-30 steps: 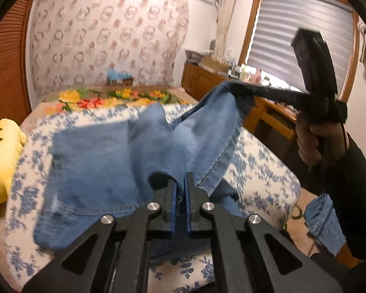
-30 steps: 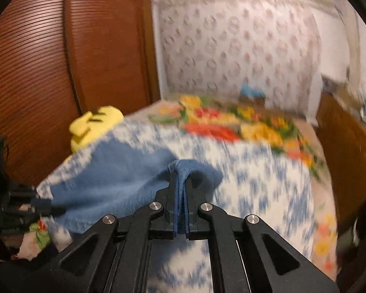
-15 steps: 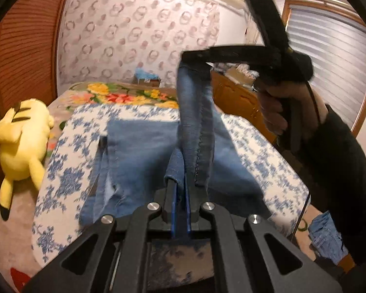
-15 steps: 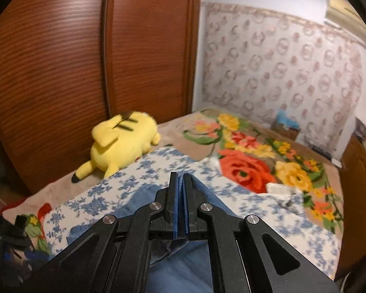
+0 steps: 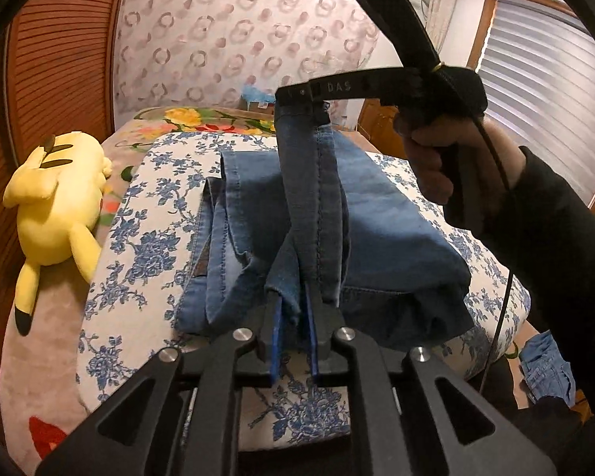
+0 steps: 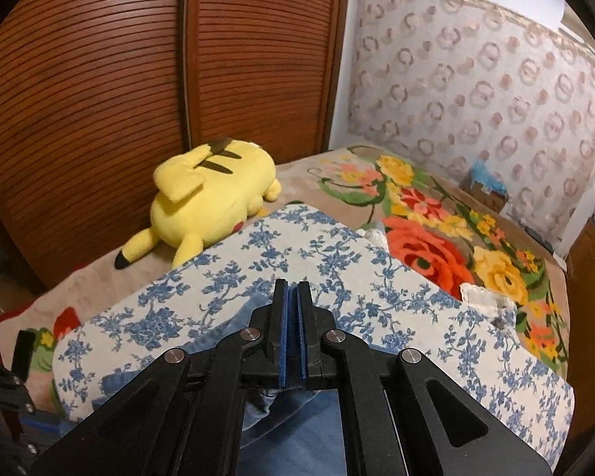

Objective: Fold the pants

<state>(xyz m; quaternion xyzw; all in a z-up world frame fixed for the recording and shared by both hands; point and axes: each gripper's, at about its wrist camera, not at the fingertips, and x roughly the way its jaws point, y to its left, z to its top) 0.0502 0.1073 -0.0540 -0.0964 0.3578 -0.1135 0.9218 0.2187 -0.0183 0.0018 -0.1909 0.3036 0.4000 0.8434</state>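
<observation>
Blue denim pants [image 5: 396, 238] lie folded on a blue-flowered cushion [image 5: 146, 246]. One dark strip of them rises taut from my left gripper [image 5: 293, 309] to my right gripper [image 5: 287, 93]. A hand [image 5: 432, 166] holds the right gripper above the far side of the pants, shut on the strip's upper end. The left gripper's jaws are opening: denim hangs between the blue pads [image 5: 275, 337], with a thin gap beside it. In the right wrist view the right gripper [image 6: 292, 289] is shut over the cushion [image 6: 258, 261], with denim [image 6: 297, 444] below it.
A yellow plush toy [image 5: 55, 202] lies left of the cushion, against the slatted wooden doors [image 6: 139, 79]. A flowered blanket [image 6: 436, 238] covers the bed beyond. More denim [image 5: 547, 365] lies on the floor at the right, below a black sleeve [image 5: 555, 246].
The right gripper has swung from the right to the far middle, carrying the pants' end over the folded part. The left gripper's pads have parted a little around the denim.
</observation>
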